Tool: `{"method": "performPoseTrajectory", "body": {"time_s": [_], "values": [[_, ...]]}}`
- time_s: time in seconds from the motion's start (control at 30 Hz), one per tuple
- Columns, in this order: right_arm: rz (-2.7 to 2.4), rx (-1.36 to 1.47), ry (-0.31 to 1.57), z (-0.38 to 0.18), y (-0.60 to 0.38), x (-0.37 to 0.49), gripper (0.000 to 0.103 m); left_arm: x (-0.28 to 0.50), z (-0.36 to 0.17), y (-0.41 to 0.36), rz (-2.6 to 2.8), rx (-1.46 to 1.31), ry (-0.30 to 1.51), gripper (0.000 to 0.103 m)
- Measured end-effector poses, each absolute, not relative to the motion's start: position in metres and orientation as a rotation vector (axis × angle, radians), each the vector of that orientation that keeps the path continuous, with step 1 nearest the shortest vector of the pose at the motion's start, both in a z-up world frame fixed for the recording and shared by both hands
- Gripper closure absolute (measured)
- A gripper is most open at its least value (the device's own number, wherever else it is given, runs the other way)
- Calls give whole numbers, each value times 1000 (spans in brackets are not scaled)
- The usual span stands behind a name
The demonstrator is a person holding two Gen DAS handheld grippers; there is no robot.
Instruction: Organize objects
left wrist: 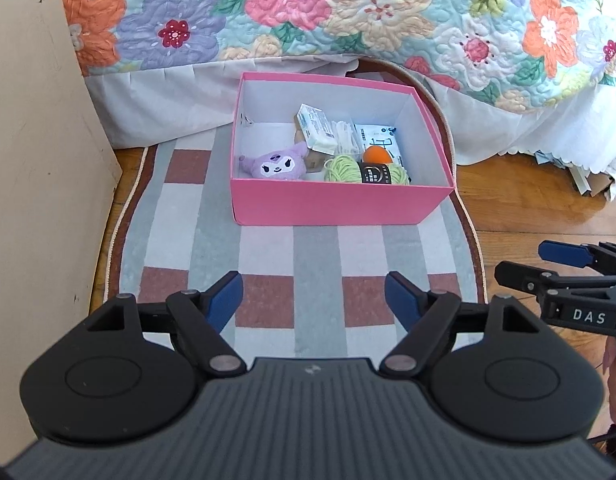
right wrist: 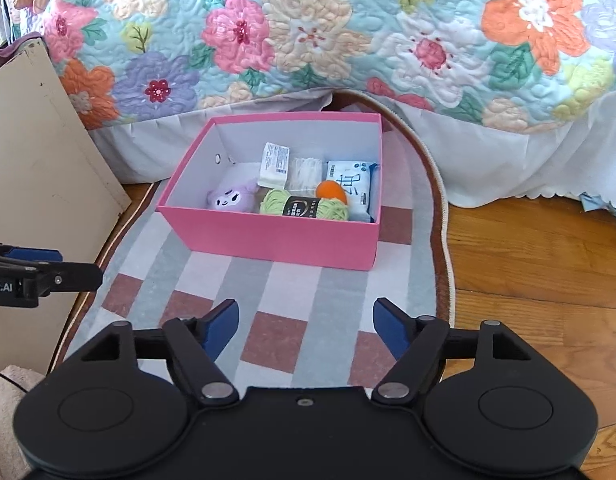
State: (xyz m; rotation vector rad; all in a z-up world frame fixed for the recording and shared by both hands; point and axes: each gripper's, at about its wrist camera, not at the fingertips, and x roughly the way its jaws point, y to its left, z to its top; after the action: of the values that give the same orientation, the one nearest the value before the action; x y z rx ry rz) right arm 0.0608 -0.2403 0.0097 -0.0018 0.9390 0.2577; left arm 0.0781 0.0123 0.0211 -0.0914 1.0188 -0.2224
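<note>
An open pink box stands on a checked rug in front of the bed. Inside lie a purple plush toy, a green yarn skein, an orange ball, a white carton, a clear packet and a white tissue pack. My left gripper hovers open over the rug short of the box, nothing between its fingers. My right gripper is likewise open and empty, and shows at the right edge of the left wrist view.
A flowered quilt with a white skirt hangs behind the box. A beige panel stands at the left. Wooden floor lies right of the rug. Papers lie under the bed skirt at the right.
</note>
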Motion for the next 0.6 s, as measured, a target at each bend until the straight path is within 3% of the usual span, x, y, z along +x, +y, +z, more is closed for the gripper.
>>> {"method": "performPoseTrajectory", "body": {"time_s": [0.07,0.33,0.6], "values": [[252,-17,926,12,-238,58,14,77,23,13,-220,-92,1017,22],[238,-32,905,22,-232,49,14,69,31,20,-172,-142,984,0],[234,-44,910,27,-226,41,14,65,35,18,-107,-79,1004,0]]}}
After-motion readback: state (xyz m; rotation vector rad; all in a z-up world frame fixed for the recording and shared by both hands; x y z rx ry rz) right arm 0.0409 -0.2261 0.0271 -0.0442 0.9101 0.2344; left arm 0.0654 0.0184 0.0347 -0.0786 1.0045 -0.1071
